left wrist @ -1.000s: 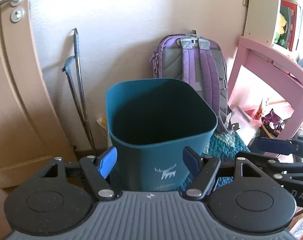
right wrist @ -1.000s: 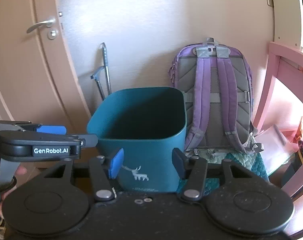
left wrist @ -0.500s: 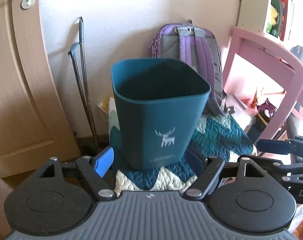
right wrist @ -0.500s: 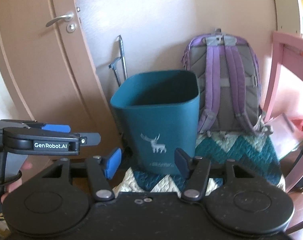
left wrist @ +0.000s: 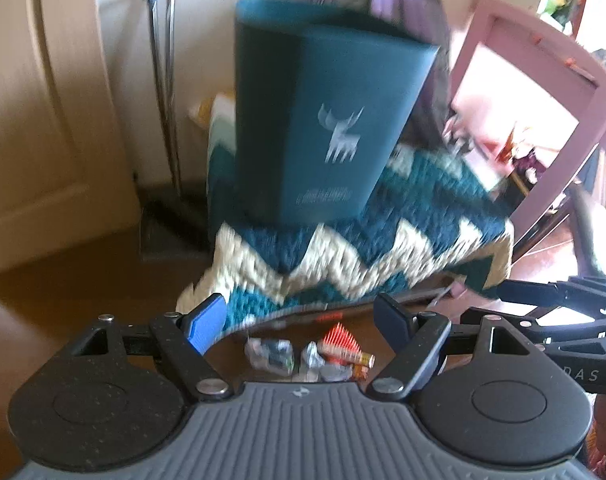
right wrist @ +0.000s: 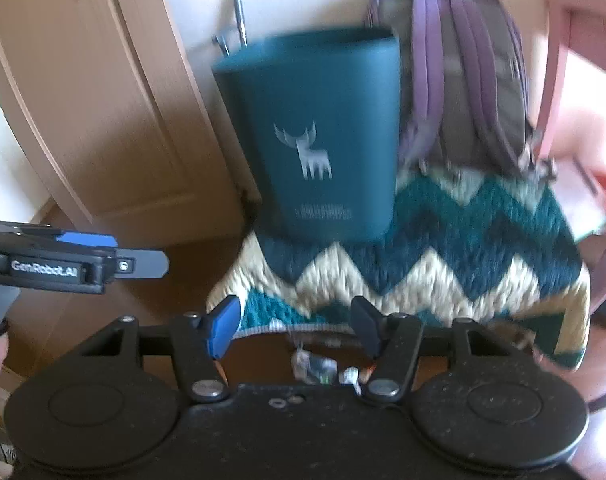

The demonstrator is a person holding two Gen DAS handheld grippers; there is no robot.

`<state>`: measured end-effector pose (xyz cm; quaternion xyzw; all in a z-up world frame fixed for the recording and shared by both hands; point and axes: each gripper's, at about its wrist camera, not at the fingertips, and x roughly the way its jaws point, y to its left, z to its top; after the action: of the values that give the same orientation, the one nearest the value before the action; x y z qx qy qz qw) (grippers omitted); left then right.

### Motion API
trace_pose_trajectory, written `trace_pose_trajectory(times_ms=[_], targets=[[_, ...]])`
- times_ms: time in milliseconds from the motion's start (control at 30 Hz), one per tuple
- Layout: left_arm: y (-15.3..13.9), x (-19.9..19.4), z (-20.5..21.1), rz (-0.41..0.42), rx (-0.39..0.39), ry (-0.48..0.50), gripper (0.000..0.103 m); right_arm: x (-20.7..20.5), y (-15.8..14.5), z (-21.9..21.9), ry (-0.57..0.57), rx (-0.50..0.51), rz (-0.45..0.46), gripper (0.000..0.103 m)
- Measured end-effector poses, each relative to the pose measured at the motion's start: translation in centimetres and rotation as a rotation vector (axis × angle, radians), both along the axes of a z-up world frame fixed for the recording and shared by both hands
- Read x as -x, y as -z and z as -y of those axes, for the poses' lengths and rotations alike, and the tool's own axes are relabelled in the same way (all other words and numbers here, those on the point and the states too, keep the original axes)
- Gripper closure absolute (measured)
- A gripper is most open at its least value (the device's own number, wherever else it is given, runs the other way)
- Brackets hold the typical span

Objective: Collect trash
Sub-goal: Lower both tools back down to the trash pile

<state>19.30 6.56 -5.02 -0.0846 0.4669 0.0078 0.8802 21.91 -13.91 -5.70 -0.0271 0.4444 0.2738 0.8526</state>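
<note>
On the bare brown floor, just off the near edge of a teal-and-cream zigzag rug (left wrist: 355,248), lay a small heap of crumpled wrappers (left wrist: 309,356): silvery foil scraps beside a red-and-orange one. The left gripper (left wrist: 299,316) hung above that heap with its jaws spread wide and nothing between them; the blue pad and the dark pad stood on either side of the trash without touching it. The right gripper (right wrist: 295,320) was likewise released and empty, its fingers apart over the rug's near edge, the same wrappers (right wrist: 323,368) showing just past its body. Both sets of jaws had just been opening. A teal bin with a white deer print (left wrist: 323,120) stood upright on the rug toward its far edge, a purple backpack (right wrist: 463,80) leaning on the wall behind it. Both views were blurred.
</note>
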Motion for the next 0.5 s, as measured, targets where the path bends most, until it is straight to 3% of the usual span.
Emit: trace_pose_trajectory(times_ms=[167,300,500], targets=[[6.4,-0.2,-0.7,-0.122,0.041,-0.043,0.004,0.1,6.3,0.1,0.057,0.046,-0.111,0.043],[12.5,-0.7,-1.0,-0.237,0.119,-0.117,0.004,-0.1,12.1,0.2,0.103,0.097,-0.204,0.043],[23.2,-2.3,-0.4,-0.463,0.151,-0.202,0.004,-1.1,21.5,0.3,0.121,0.232,-0.367,0.043]])
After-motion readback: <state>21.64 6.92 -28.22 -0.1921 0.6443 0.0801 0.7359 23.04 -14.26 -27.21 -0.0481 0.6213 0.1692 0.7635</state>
